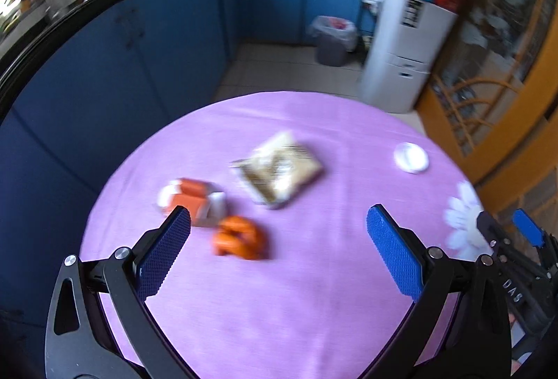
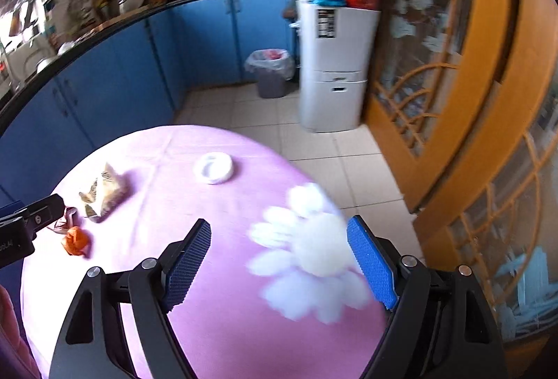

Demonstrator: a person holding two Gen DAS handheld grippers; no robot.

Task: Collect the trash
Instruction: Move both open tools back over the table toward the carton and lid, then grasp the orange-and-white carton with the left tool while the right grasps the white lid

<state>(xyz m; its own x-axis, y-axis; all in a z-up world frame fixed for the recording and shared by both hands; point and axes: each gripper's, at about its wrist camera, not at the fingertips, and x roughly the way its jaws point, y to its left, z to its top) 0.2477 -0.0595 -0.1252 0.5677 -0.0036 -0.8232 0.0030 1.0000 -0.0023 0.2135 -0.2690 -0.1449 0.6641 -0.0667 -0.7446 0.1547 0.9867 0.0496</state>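
Left tongs (image 1: 279,236): apart, empty. Right tongs (image 2: 279,260): apart, empty, over desk (image 2: 223,337).

Trash: orange wrapper (image 1: 240,237) just ahead-left of left tongs; white-orange packet (image 1: 191,201) and clear bag (image 1: 279,168) beyond. Left hand nearer.
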